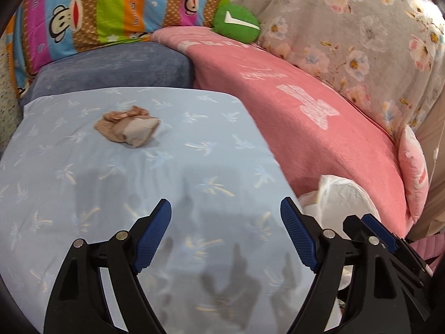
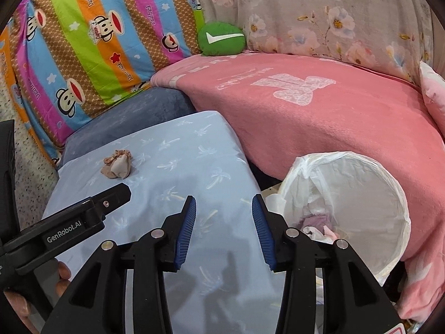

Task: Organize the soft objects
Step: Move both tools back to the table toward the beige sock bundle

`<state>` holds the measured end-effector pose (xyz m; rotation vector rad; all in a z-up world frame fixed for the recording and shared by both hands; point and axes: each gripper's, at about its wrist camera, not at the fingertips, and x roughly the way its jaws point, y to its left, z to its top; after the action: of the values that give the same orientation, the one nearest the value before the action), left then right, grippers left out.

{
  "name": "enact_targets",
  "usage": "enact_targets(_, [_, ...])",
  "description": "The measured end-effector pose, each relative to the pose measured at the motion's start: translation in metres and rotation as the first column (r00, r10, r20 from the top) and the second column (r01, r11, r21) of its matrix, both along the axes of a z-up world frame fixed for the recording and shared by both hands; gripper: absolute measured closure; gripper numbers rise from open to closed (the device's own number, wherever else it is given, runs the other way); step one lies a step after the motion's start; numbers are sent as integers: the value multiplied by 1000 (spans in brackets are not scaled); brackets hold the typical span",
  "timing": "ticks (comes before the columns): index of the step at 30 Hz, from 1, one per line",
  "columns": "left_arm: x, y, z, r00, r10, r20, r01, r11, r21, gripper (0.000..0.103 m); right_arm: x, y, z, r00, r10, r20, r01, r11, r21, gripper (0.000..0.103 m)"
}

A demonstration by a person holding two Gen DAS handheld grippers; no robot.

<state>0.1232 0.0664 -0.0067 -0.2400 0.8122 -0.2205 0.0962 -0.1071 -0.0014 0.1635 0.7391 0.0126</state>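
Now both tools hover above a light blue pillow printed with pale palm trees. The left tool has its blue pads spread wide with nothing between them, only the pillow's cloth below. The right tool is released too, its pads standing apart at a narrower gap and empty.

Far on the pillow, toward its left side, lies a small crumpled beige sock bundle, well apart from both tools. To the right of the pillow, just beside its edge, stands a round bin lined with a white plastic bag; some pale pink and purple soft things lie at its bottom.

Behind the pillow sits a dark blue cushion, and to the right a pink blanket spreads wide. A green plush ball with a white tick rests at the far edge of the blanket, between a striped monkey-print pillow and a grey floral quilt.
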Motion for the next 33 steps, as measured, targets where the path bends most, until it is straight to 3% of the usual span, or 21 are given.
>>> enact_targets(19, [20,140,-17,972,232,-35,-232,973,-12,21,58,132,-14,979,200,-36,-201,979,-22,60])
enact_targets(33, [100,167,-26,975,212,-73,-216,975,-56,21,139,182,-40,960,273,-57,-273,962,18,60])
